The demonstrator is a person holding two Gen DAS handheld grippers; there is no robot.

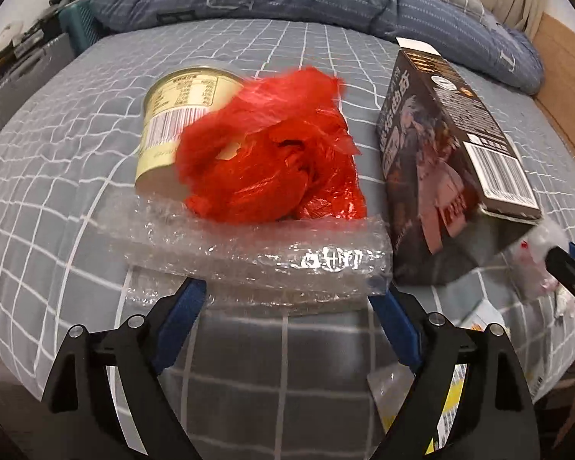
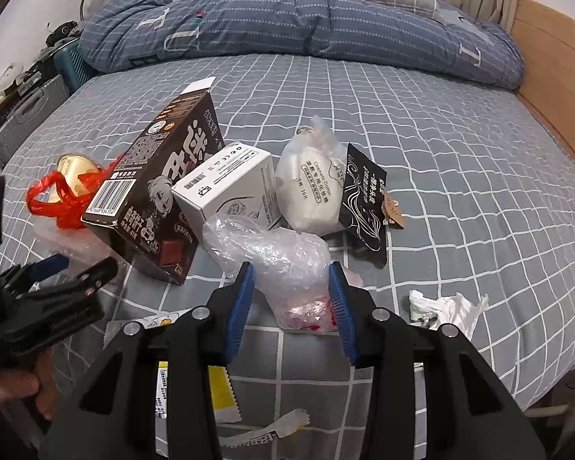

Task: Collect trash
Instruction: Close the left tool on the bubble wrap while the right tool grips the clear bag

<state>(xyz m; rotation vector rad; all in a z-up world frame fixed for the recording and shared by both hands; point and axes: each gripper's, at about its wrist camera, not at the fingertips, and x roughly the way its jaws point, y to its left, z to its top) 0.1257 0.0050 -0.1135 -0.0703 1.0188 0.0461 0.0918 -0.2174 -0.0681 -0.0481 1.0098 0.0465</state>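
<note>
Trash lies on a grey checked bed. In the left wrist view, my left gripper (image 1: 287,299) is open, its blue pads on either side of a flat bubble wrap sheet (image 1: 257,253). A red plastic bag (image 1: 272,153) lies on the sheet, against a pale yellow can (image 1: 176,115). A dark snack box (image 1: 441,161) stands to the right. In the right wrist view, my right gripper (image 2: 291,291) has its pads against both sides of a crumpled clear plastic bag (image 2: 283,264). The left gripper also shows there (image 2: 53,268), beside the dark box (image 2: 153,199).
A white box (image 2: 226,188), a white cotton-pad bag (image 2: 314,188), a black sachet (image 2: 364,199) and a crumpled tissue (image 2: 448,306) lie on the bed. Wrappers (image 2: 218,387) lie below my right gripper. A folded blue quilt (image 2: 287,27) lies across the far side. A wooden bed frame (image 2: 556,88) runs along the right.
</note>
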